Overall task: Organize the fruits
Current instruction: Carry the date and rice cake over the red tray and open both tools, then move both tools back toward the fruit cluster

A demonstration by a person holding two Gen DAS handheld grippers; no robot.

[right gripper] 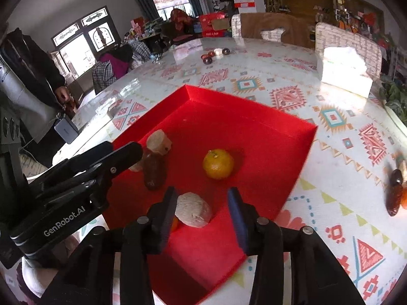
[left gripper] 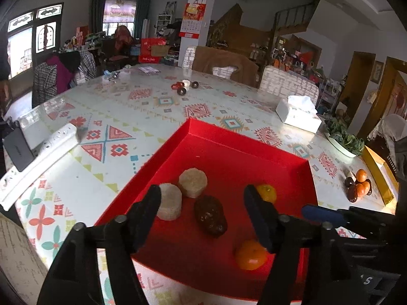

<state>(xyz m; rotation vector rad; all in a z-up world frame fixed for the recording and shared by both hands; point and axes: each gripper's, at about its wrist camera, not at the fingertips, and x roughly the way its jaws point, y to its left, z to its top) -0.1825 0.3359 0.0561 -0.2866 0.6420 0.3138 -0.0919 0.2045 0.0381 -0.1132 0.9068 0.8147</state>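
Observation:
A red tray lies on the patterned table. In it are two beige round cakes, a dark brown date and two oranges. My left gripper is open above the tray, with the date between its fingers' line. My right gripper is open, with a beige cake between its fingers, and an orange beyond. The other cakes sit near the left gripper's finger.
More oranges and dates lie on the table right of the tray. A white tissue box, a white power strip, a plate of greens and small items stand farther off. A person stands at left.

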